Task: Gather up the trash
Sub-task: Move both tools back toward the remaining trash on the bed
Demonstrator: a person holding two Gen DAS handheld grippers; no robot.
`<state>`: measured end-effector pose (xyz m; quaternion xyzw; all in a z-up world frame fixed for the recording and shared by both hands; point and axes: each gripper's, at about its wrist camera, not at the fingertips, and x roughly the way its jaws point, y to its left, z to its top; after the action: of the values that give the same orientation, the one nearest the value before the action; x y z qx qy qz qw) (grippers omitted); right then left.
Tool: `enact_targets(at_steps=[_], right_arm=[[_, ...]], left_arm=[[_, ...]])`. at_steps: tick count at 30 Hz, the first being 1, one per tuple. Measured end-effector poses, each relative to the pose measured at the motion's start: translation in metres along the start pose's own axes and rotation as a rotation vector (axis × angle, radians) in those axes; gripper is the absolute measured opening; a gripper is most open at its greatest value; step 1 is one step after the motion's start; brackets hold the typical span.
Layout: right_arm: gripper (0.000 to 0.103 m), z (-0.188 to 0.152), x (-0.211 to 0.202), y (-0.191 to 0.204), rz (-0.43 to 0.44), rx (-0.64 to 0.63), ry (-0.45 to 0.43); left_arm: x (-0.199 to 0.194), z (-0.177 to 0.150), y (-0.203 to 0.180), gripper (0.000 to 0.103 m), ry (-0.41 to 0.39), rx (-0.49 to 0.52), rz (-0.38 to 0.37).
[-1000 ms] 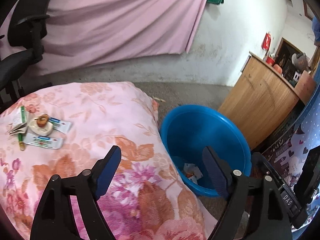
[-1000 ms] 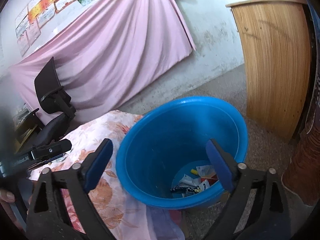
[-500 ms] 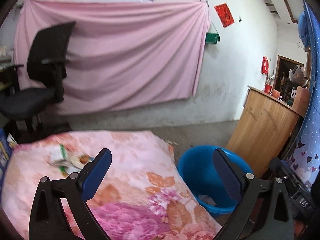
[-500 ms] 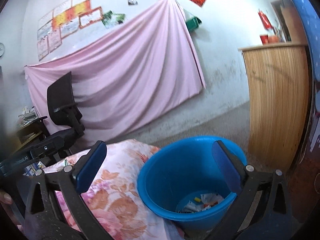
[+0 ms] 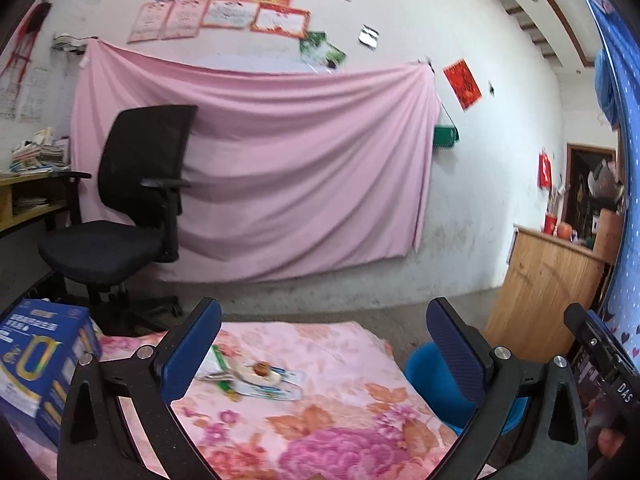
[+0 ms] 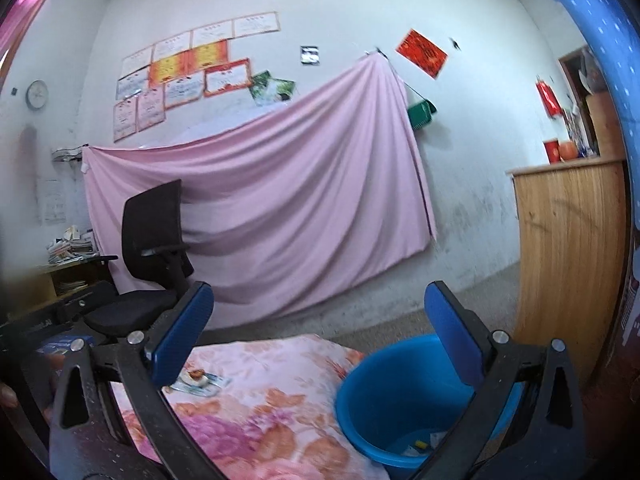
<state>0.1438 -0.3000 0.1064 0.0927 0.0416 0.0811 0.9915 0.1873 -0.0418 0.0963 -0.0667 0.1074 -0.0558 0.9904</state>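
Two open tongs point(image 5: 324, 344), chair point(image 5: 132, 196), bucket point(image 6: 400, 396)

Left gripper point(image 5: 323, 346) spread wide, right gripper point(image 6: 319, 326) likewise, both empty

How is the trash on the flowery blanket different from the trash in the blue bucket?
The trash on the blanket lies out in the open in a small pile, with a green-and-white wrapper and a round brown bit on top. The trash in the blue bucket sits deep at the bottom, mostly hidden by the bucket's wall. The pile is not yet collected; the bucket bits already are. Both look like small wrappers and scraps.
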Motion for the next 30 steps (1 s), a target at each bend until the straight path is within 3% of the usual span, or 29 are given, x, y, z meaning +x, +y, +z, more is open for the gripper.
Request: enact_targets(at_steps=[7, 15, 19, 24, 30], right_arm=[[0.103, 0.012, -0.001, 0.045, 0.038, -0.04, -0.078], [0.103, 0.005, 0.005, 0.093, 0.041, -0.111, -0.147], [0.103, -0.005, 0.023, 0.107, 0.056, -0.144, -0.107], [0.103, -0.02, 0.047, 0.113, 0.067, -0.196, -0.024], [0.103, -0.033, 0.087, 0.099, 0.104, -0.203, 0.118]], left_arm=[[-0.029, 0.005, 0.033, 0.101, -0.062, -0.009, 0.053], [-0.036, 0.007, 0.072, 0.101, -0.11, -0.022, 0.118], [-0.031, -0.003, 0.087, 0.101, -0.111, -0.021, 0.158], [-0.011, -0.013, 0.099, 0.101, -0.043, -0.034, 0.171], [0.022, -0.029, 0.101, 0.101, 0.074, 0.041, 0.153]])
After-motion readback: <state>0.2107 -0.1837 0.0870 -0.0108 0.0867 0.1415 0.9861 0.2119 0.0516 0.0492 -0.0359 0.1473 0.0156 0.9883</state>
